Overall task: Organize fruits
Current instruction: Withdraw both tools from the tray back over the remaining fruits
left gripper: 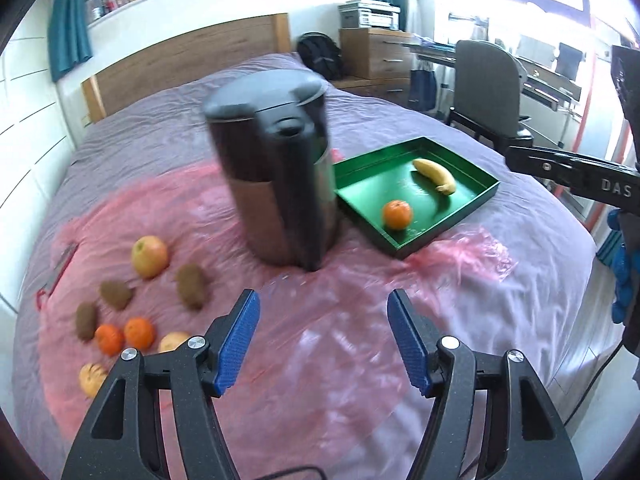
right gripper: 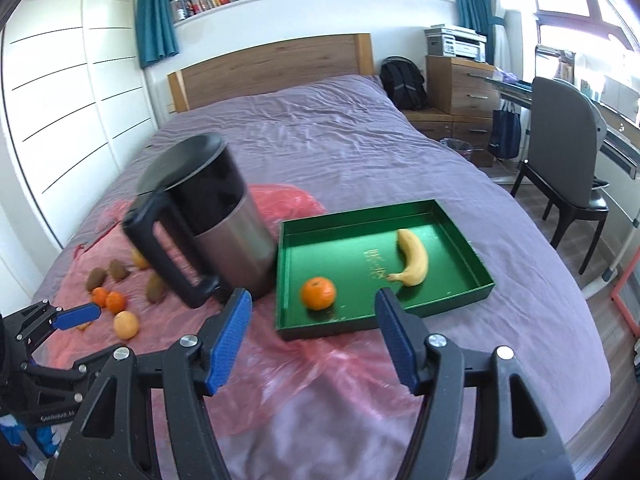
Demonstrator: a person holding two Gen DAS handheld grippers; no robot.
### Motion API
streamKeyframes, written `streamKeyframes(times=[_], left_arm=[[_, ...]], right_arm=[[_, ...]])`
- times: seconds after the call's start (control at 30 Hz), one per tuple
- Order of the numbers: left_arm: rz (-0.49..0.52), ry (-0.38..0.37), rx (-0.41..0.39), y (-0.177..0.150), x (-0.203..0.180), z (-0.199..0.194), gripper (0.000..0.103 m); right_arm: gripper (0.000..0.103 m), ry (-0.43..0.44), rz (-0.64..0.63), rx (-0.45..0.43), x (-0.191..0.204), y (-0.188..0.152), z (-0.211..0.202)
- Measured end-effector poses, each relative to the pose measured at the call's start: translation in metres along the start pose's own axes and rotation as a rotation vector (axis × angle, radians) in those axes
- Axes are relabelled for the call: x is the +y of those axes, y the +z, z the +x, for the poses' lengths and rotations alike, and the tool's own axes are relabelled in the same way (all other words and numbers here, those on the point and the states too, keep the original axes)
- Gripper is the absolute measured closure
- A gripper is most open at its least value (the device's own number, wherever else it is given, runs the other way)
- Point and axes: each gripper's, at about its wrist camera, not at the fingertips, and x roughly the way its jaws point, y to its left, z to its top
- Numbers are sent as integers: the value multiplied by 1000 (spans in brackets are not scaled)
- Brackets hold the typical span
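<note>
Left gripper: jaws spread wide and holding nothing, hovering low over the pink plastic sheet at the near edge of the bed, pointing up the bed toward the kettle.

Right gripper: also wide open and empty, poised above the near edge of the green tray, tilted slightly down toward it.

Loose fruit: near the bed's left edge lie an apple, three kiwis, two small oranges and a pair of pale fruits that I cannot name for certain; all are on the plastic, well apart from the tray.

Fruit already sorted: an orange sits in the tray's near left corner, and a banana lies toward its right side.

Kettle: stands just beside the tray's left wall, between the loose pile and the tray, handle turned toward the near edge.

Risk, kettle: I'd judge any carry from pile to tray has to clear it; a low swing could clip the handle and tip it on the soft bedding.

Risk, round fruit: the plastic looks slick and crinkled, so a nudged orange or kiwi may roll toward the bed's left edge.

Risk, grip: kiwis lie close together, so wide jaws may bump a neighbour.

Risk, blur: both views are smeared, so close positions are uncertain.
</note>
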Motion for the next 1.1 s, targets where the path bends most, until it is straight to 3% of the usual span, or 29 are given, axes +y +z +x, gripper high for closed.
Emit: streamKeyframes(times=[0.4, 0.5, 0.57, 1.1], left_arm=[[-131, 94, -2, -67, 67, -57, 40], [-171, 121, -7, -85, 86, -68, 28], [-197, 143, -8, -98, 100, -75, 28], [-487, 255, 37, -191, 233, -83, 28]], right_arm=[[21, 98, -58, 14, 73, -28, -33], [21, 124, -78, 23, 92, -31, -36], [21, 146, -94, 32, 109, -34, -36], [21, 284, -231, 150, 237, -48, 2]])
